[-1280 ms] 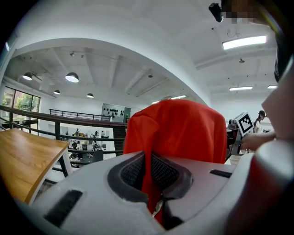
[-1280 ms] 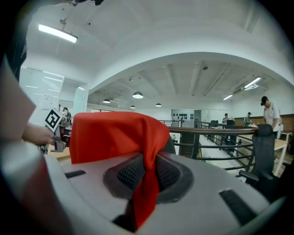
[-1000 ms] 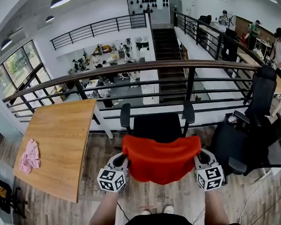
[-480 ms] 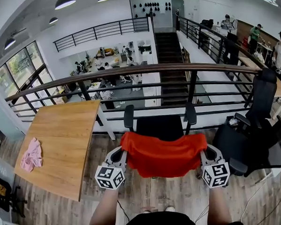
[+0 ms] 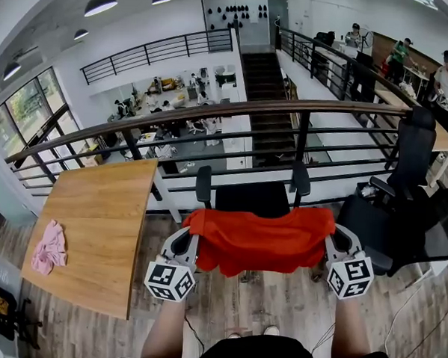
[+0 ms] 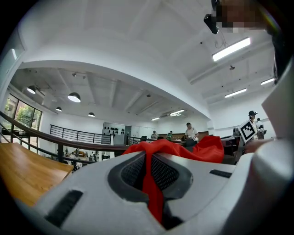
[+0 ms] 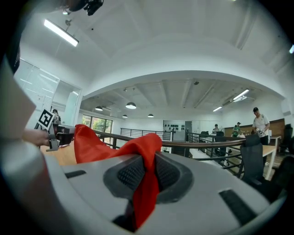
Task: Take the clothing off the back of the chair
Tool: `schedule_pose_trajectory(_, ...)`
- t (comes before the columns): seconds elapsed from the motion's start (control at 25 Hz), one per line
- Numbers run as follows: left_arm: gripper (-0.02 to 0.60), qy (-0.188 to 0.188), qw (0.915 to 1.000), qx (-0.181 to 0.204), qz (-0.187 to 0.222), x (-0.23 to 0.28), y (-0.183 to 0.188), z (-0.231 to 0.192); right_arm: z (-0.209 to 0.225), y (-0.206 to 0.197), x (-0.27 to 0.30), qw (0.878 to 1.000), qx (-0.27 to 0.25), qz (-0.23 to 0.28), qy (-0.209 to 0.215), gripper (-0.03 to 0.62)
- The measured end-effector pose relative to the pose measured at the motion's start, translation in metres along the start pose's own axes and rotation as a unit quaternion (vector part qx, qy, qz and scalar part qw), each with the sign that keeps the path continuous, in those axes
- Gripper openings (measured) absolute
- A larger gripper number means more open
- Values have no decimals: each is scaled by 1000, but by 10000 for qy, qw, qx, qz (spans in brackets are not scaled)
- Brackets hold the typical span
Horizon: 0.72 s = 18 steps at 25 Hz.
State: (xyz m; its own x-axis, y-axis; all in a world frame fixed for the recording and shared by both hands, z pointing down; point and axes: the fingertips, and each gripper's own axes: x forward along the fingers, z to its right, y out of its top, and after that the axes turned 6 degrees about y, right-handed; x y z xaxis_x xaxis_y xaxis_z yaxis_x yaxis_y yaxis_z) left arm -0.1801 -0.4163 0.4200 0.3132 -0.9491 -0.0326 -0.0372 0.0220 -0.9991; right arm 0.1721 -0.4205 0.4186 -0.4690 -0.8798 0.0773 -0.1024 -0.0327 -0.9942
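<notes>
Red clothing, stretched over the near side of the chair with its ends clenched in the left tongs and right tongs, could snag on that chair if its sagging hem drags.

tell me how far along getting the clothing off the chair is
Done: the left gripper and right gripper are each shut on an end of the red garment. In hand: the garment hangs stretched between them over the chair. It hides the top of the backrest, so I cannot tell whether it is clear. Left: carry it away from the chair.
</notes>
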Motion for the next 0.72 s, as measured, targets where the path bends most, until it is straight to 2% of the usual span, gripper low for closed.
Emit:
schedule_pose_trajectory(0.4,24,-365,9982,107,462,-42,42,9,-36,45,-41,9982,-61,524,-286,51)
schedule_pose_trajectory(0.72,25,-585,9970,206,464,-81,44,3,-75,56,-74,9971,-150,653,-369,51)
